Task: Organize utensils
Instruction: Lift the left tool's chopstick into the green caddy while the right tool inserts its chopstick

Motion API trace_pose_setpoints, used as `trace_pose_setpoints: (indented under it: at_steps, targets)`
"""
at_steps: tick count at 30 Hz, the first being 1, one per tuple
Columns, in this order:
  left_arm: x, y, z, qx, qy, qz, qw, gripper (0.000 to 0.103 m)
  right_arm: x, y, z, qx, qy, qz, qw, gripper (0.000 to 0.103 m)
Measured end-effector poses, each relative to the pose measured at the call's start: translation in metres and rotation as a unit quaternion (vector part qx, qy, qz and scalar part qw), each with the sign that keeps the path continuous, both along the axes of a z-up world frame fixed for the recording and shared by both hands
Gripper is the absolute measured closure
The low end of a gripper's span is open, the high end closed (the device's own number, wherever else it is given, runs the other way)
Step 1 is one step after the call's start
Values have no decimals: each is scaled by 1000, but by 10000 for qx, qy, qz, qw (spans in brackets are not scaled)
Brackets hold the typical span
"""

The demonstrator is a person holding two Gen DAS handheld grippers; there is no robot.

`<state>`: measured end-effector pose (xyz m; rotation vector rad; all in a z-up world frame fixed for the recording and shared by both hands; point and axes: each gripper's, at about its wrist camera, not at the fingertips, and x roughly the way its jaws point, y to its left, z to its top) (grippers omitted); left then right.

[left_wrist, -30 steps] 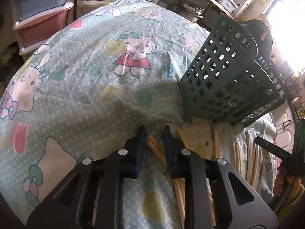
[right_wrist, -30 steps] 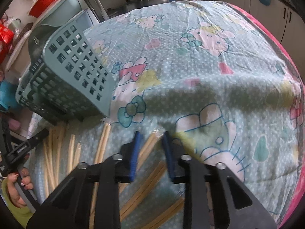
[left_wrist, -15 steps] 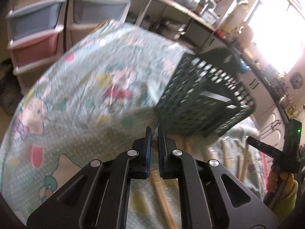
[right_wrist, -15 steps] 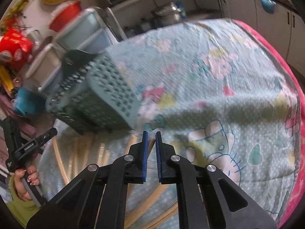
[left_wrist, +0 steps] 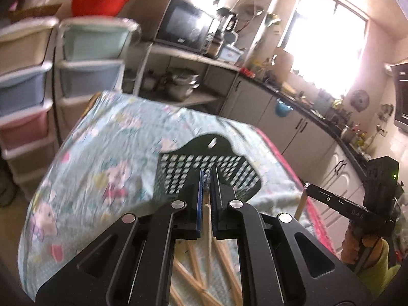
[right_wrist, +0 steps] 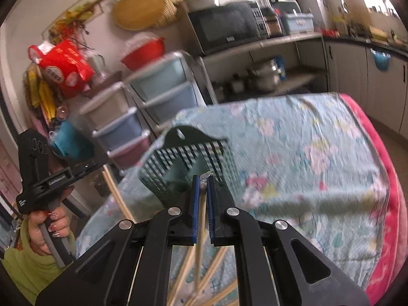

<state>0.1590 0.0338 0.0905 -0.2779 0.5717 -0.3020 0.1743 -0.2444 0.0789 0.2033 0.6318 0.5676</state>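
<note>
My left gripper (left_wrist: 207,172) is shut on a wooden chopstick (left_wrist: 209,227) that hangs down between its blue pads, above the cloth. My right gripper (right_wrist: 202,179) is likewise shut on a wooden chopstick (right_wrist: 200,229), with a bit of clear wrapper at the tip. A dark green slotted utensil basket (left_wrist: 204,168) stands on the table just beyond both grippers, also seen in the right wrist view as the basket (right_wrist: 178,163). Several more chopsticks (left_wrist: 196,262) lie crossed on the cloth below. Each view shows the other gripper off to one side, holding its stick.
The table carries a pale blue cartoon-print cloth (left_wrist: 109,158) with a pink edge (right_wrist: 385,178). Plastic drawer towers (left_wrist: 25,89) stand behind it at the left. A shelf with a microwave (left_wrist: 188,30) and kitchen counters run along the back.
Both grippers closed on a chopstick each and rose from the cloth, lifting the sticks. The views tipped up, so the basket now sits lower and farther away.
</note>
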Motion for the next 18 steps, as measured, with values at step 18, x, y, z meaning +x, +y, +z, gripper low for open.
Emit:
trace_pose_setpoints:
  at_steps: [18]
  targets:
    - [3,-18,82,-70,-896,-164,9958,103,-1,10,88,238,-1247,3,9919,97]
